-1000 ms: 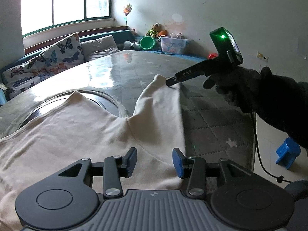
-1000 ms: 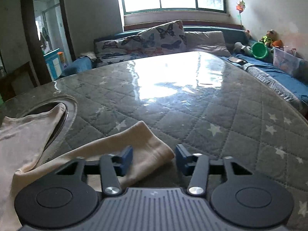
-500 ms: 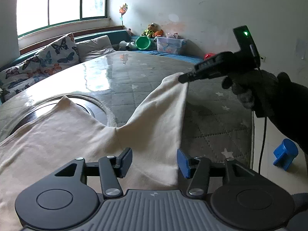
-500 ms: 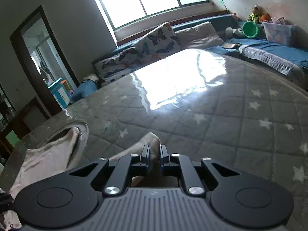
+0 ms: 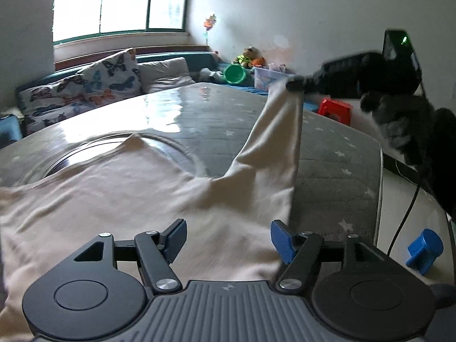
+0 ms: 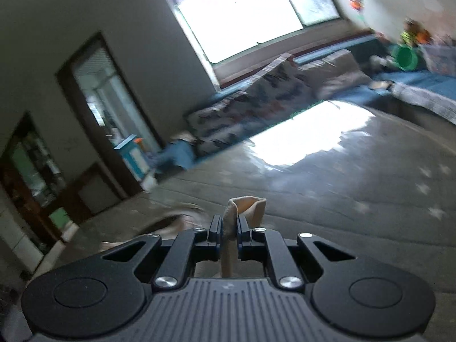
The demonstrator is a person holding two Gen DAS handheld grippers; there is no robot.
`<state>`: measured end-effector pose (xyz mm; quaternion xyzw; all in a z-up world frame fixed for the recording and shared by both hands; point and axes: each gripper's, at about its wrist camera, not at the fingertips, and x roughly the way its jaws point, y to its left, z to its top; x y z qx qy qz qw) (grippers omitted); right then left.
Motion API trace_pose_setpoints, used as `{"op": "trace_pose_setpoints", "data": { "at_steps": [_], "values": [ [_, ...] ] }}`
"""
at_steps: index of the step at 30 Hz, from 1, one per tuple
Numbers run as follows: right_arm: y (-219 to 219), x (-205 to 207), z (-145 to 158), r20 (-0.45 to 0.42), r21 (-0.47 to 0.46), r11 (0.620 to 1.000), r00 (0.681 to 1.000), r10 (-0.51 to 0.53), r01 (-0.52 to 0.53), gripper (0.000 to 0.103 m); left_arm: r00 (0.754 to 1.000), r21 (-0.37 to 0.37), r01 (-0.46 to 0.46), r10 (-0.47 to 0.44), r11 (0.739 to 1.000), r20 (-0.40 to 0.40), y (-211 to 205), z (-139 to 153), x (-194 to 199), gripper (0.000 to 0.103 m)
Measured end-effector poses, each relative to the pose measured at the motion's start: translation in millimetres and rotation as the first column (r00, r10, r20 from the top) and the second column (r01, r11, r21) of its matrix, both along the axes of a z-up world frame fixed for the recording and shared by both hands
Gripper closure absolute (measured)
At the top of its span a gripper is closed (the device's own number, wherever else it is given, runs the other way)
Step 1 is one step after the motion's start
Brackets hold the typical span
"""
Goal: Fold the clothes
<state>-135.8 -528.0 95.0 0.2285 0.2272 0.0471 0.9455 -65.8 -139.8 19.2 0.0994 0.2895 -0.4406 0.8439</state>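
A cream long-sleeved shirt [image 5: 119, 199] lies spread on the grey quilted table [image 5: 336, 154]. Its right sleeve [image 5: 273, 142] is stretched up off the table, its cuff pinched by my right gripper [image 5: 296, 85], which a gloved hand [image 5: 399, 114] holds at the upper right of the left wrist view. In the right wrist view my right gripper [image 6: 228, 228] is shut on the sleeve cuff [image 6: 246, 208], which sticks up between the fingers. My left gripper [image 5: 228, 239] hovers open just above the shirt's body, near its lower right edge, with nothing between its fingers.
A round glass turntable [image 5: 114, 148] sits under the shirt's collar. The table's right edge [image 5: 380, 171] drops to the floor, where a blue stool [image 5: 424, 249] and a red stool [image 5: 335, 109] stand. A sofa with butterfly cushions [image 5: 94, 85] runs along the far wall.
My right gripper closed on the sleeve cuff and has lifted it up and to the right, stretching the sleeve off the table. My left gripper stayed open over the shirt.
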Motion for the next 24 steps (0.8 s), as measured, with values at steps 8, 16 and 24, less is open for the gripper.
{"op": "trace_pose_setpoints", "data": {
  "at_steps": [8, 16, 24],
  "values": [
    [84, 11, 42, 0.065, -0.063, 0.981, 0.98, 0.189, -0.185, 0.094, 0.999, -0.043, -0.05, 0.049, 0.998, -0.019, 34, -2, -8, 0.034],
    [179, 22, 41, 0.034, -0.132, 0.904, 0.91, 0.414, -0.406, 0.094, 0.993, -0.088, -0.116, 0.112, 0.989, -0.042, 63, -3, -9, 0.033],
    [189, 9, 17, -0.064, -0.204, 0.866, 0.889, 0.453, -0.456, 0.08, 0.981, -0.113, -0.188, 0.181, 0.976, -0.071, 90, -7, -10, 0.032]
  ]
}}
